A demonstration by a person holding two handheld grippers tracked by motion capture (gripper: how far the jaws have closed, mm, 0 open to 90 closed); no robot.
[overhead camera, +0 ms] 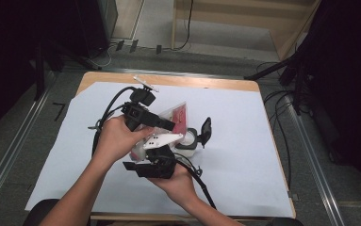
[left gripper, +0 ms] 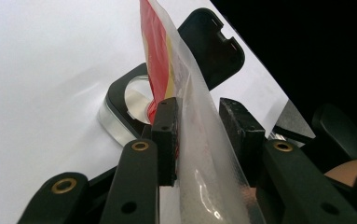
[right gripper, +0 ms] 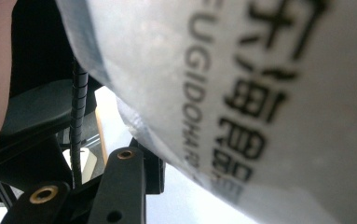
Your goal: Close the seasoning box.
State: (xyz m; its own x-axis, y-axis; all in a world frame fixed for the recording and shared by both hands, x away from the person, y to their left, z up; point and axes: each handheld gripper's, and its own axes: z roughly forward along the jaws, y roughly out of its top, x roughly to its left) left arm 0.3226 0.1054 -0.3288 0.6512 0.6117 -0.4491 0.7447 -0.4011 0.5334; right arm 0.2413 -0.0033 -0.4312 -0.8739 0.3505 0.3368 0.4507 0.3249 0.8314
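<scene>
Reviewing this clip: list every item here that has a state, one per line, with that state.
Container: open, upright on the table.
Lid: flipped up, standing beside the opening.
Bag: lifted, tilted with its red end at the container's opening.
Left gripper: bag between its jaws; full closure unclear.
Right gripper: against the bag; grip unclear.
</scene>
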